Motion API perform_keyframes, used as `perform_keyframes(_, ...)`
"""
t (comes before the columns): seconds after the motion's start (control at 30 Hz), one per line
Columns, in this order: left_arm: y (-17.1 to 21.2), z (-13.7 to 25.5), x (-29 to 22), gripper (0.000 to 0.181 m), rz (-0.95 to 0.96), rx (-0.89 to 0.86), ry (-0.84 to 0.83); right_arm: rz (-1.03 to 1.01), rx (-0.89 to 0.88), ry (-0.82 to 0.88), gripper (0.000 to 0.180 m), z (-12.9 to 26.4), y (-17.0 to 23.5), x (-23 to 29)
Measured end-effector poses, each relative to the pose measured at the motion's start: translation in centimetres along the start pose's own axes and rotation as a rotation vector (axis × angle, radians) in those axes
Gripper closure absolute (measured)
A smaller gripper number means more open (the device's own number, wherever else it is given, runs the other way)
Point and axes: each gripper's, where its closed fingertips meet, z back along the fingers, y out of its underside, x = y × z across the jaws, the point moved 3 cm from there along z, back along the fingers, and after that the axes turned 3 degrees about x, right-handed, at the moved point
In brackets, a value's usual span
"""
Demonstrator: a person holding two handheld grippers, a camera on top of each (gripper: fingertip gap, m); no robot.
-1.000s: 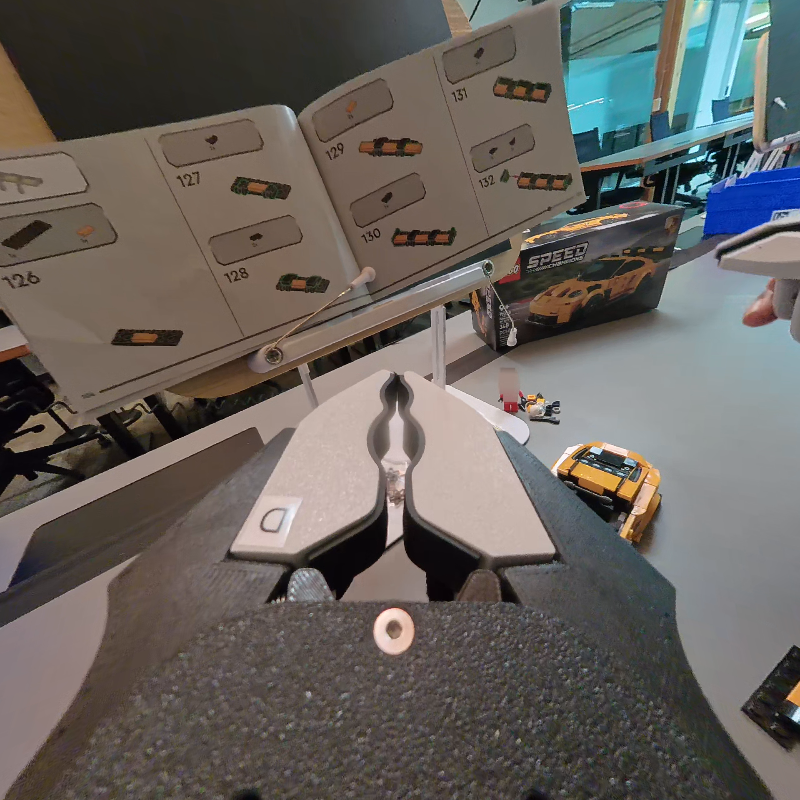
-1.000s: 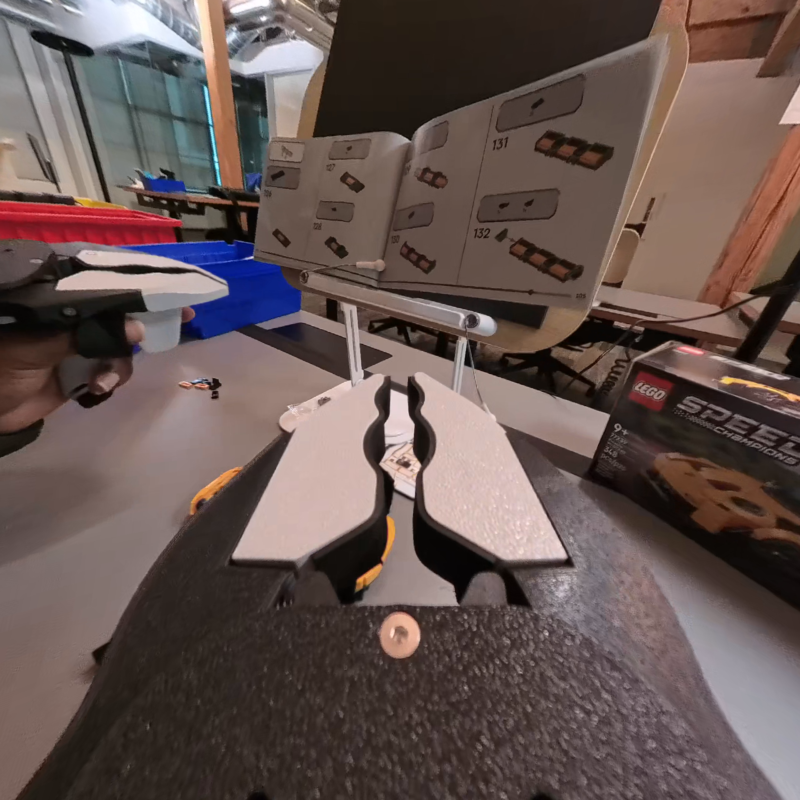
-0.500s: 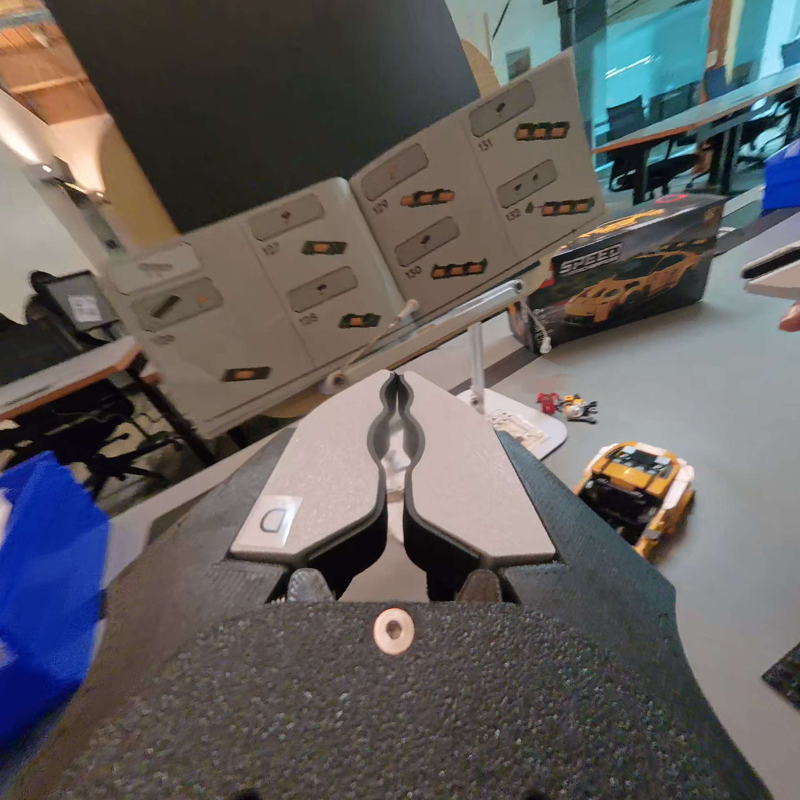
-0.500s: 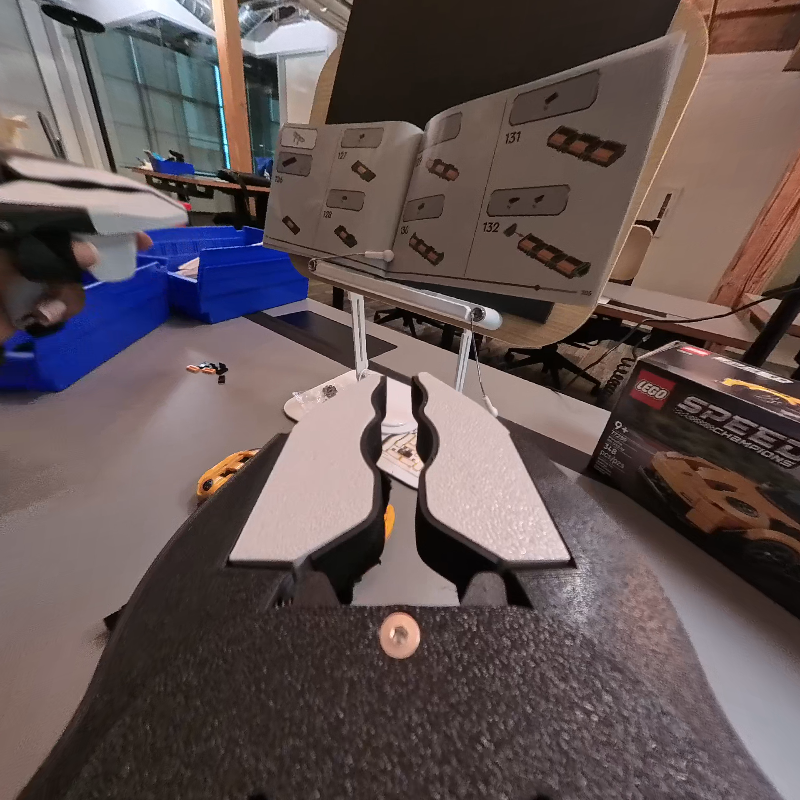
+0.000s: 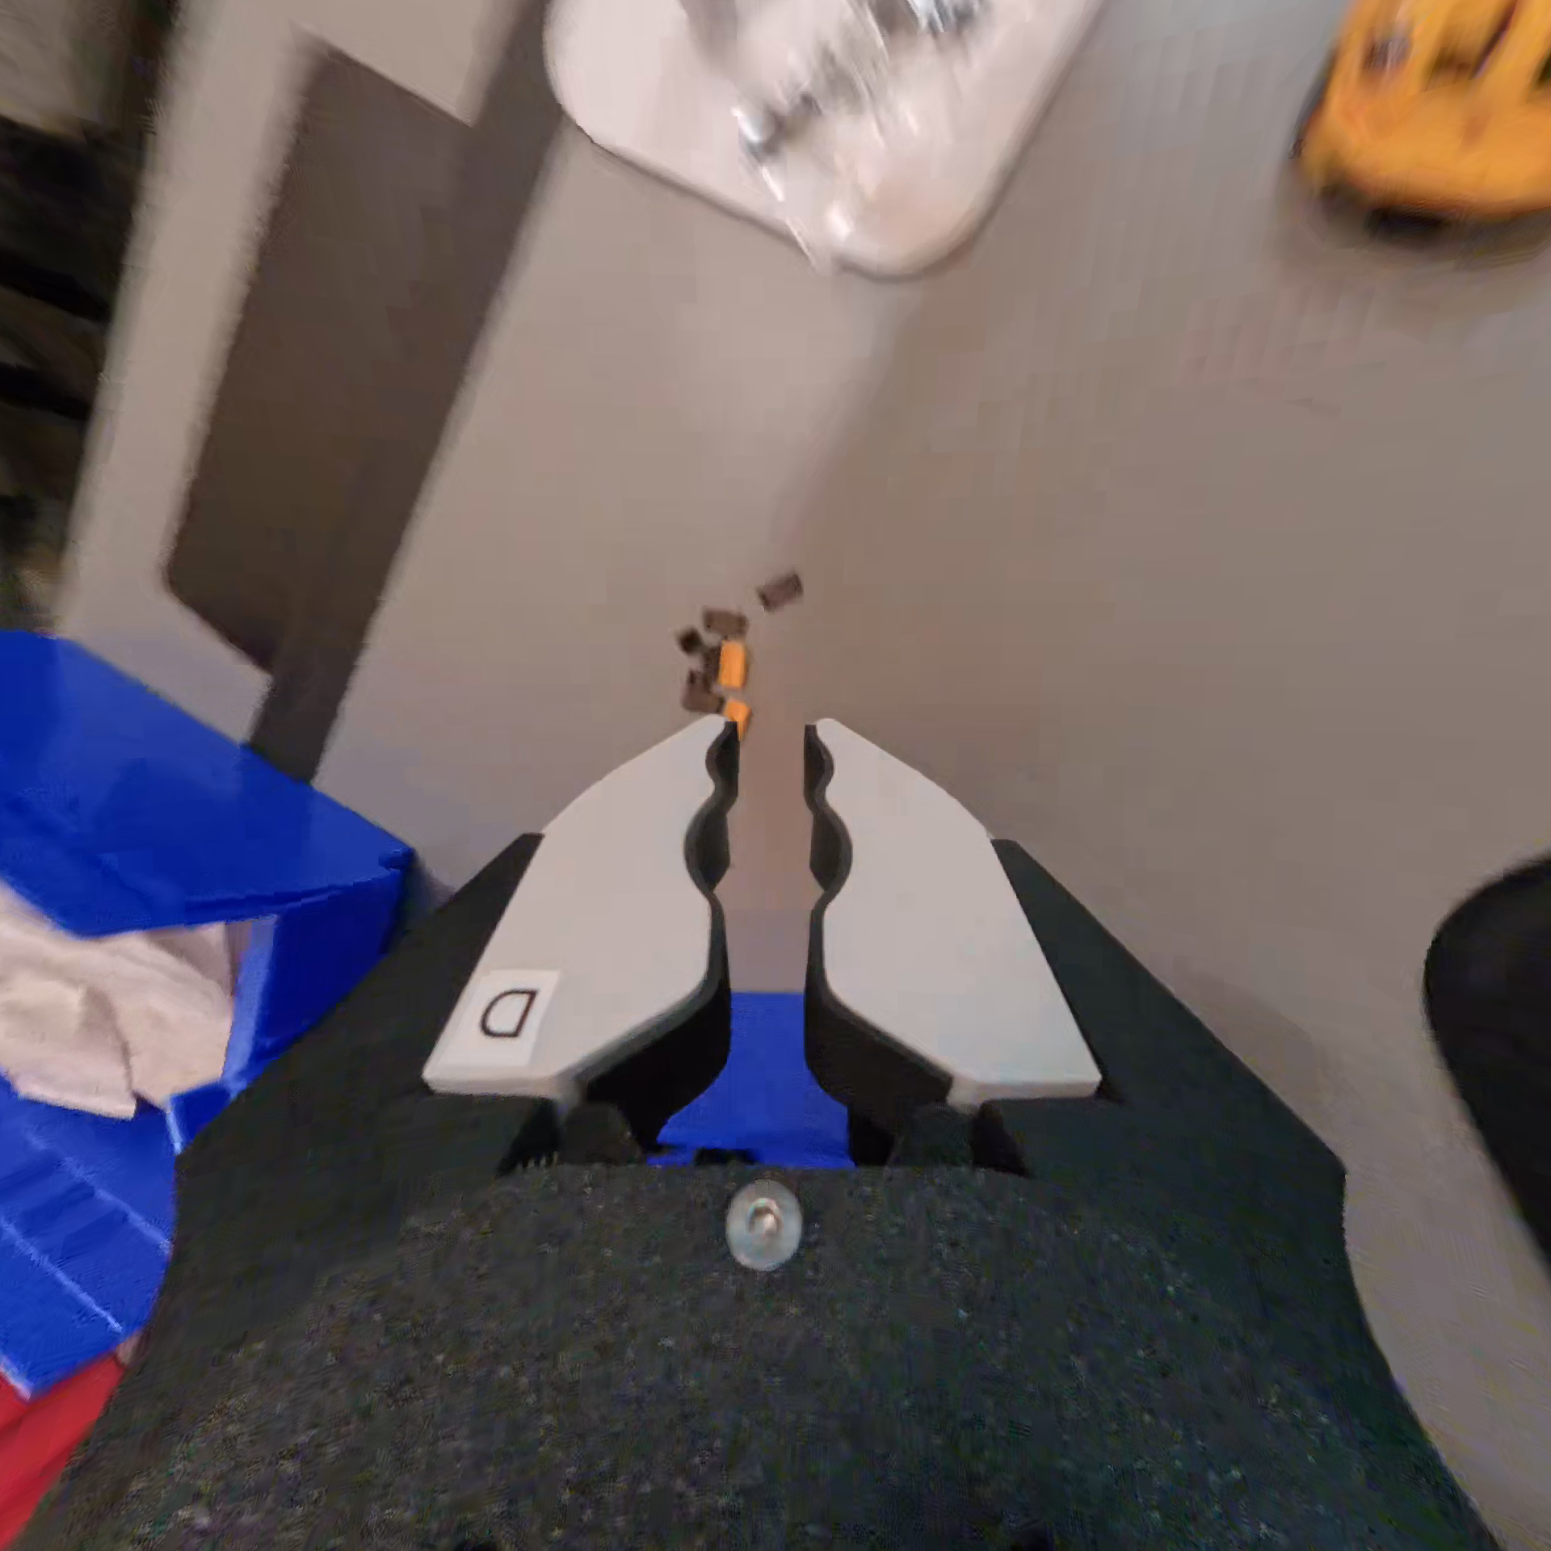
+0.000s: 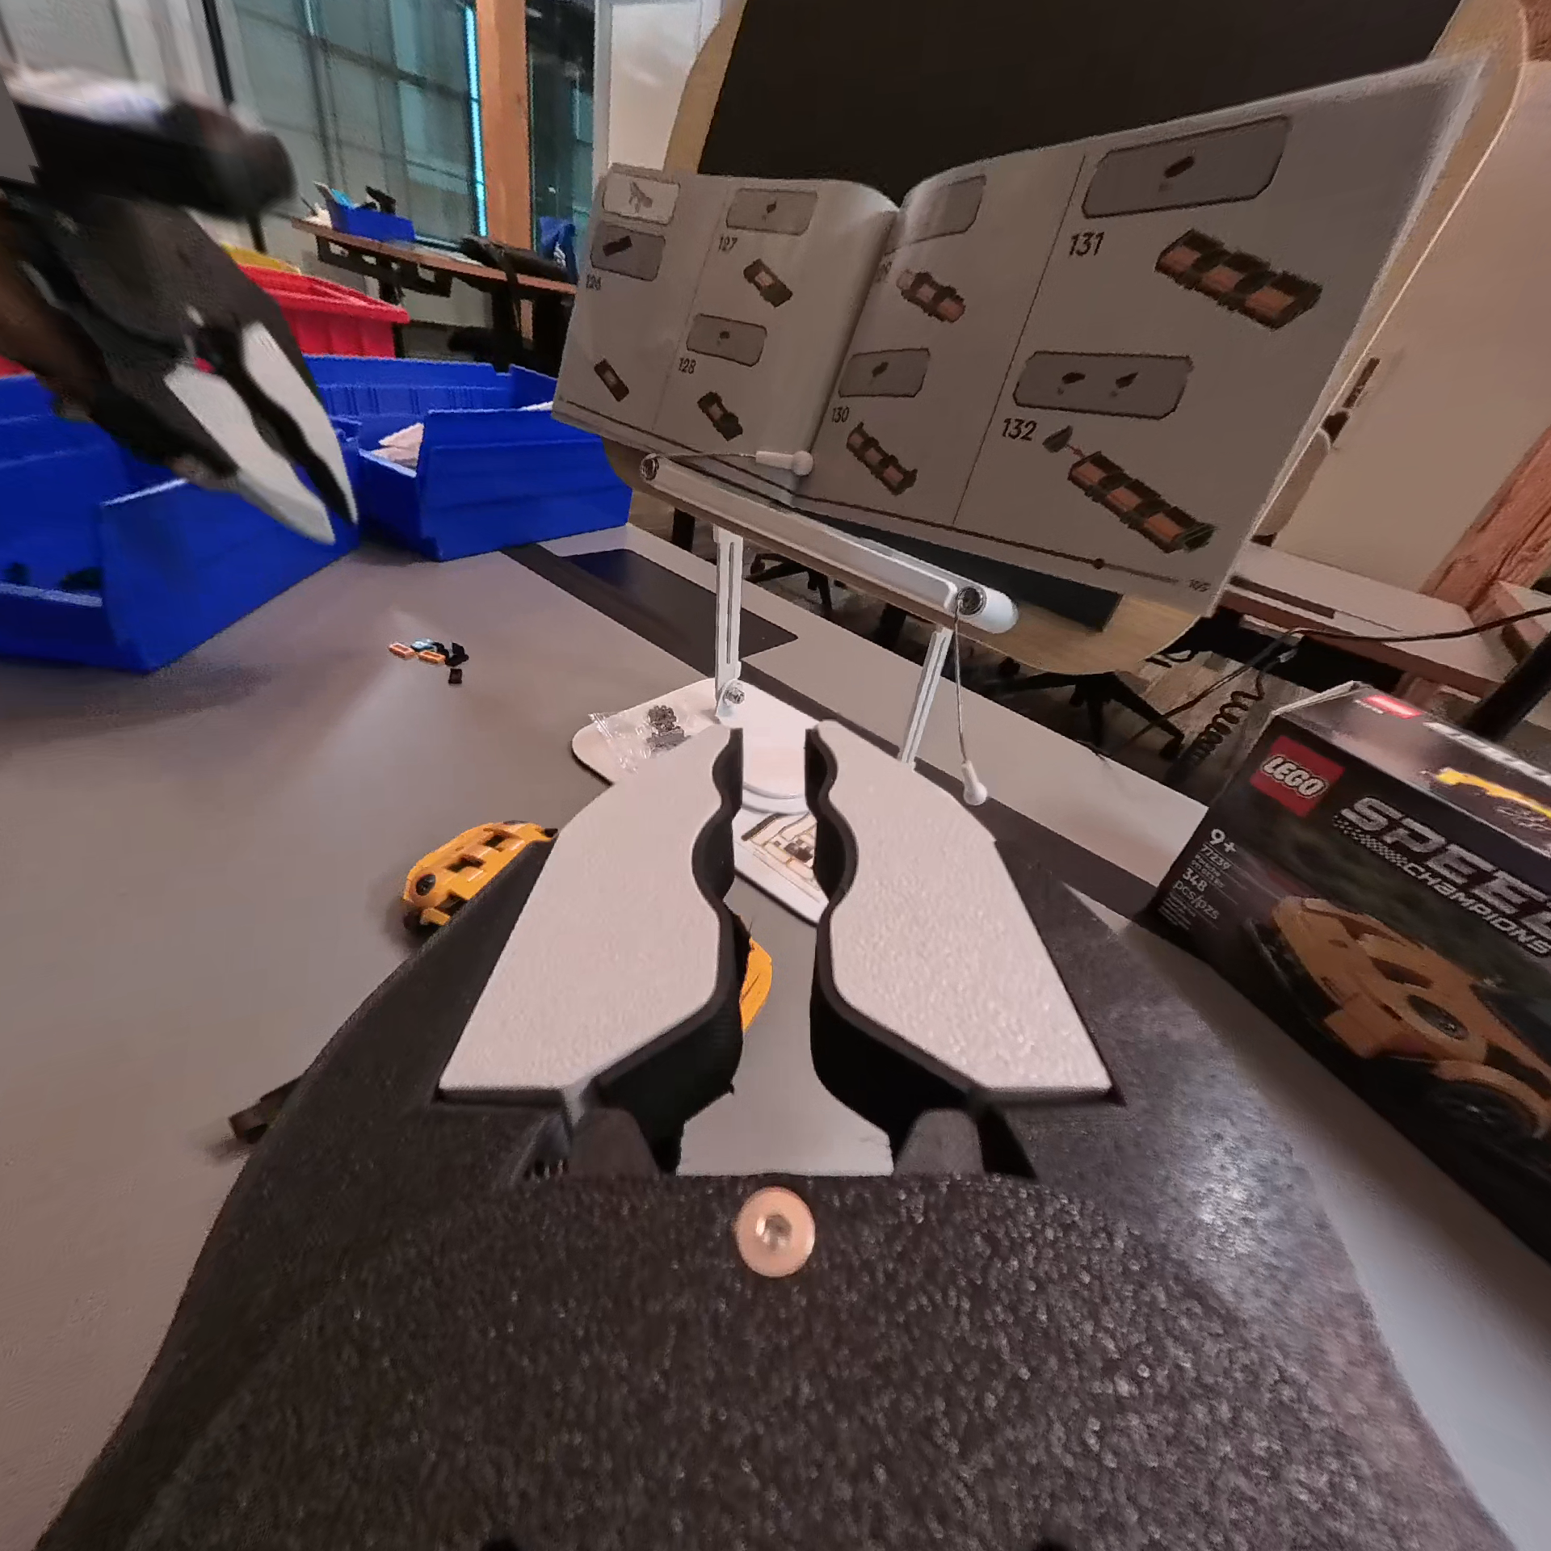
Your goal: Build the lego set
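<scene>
Since half a second ago the left gripper [image 5: 770,728] has swung away from the instruction booklet and now points down at the grey bench [image 5: 1091,587], its jaws spread apart and empty where they were pressed together before. Just past its tips lies a small cluster of loose bricks [image 5: 722,659], dark ones and two orange ones, resting on the bench and not yet touched. This looks like a reach for the next part, so the build seems to be at a picking step rather than a joining one. The right gripper [image 6: 770,734] has barely shifted; its jaws stand slightly apart with nothing between them. Only the right wrist view shows the open instruction booklet [image 6: 965,336] on its white stand [image 6: 730,621], the set's box [image 6: 1385,906] at right, the blue bins [image 6: 470,478] behind, and the left gripper seen from outside, blurred and tilted down above the same brick cluster. The partly built yellow car [image 6: 466,864] lies on the bench just left of the right gripper, partly hidden behind it; in the left wrist view it is only an orange blur at the top right corner.
</scene>
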Motion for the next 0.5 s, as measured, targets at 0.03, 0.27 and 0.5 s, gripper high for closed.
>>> perform_keyframes(0.03,0.7,-1.2,0.0,0.169,-0.052,0.074,0.052,-0.002,-0.001,0.003,0.166,0.2,-0.1,-0.1)
perform_keyframes(0.27,2.5,-6.9,1.0,0.161,-0.205,0.308,0.231,0.015,0.036,0.025,0.166,1.4,0.7,-0.3)
perform_keyframes(0.5,3.6,-9.5,2.3,0.163,-0.172,0.383,0.252,-0.036,0.053,0.046,0.167,2.1,2.0,-1.3)
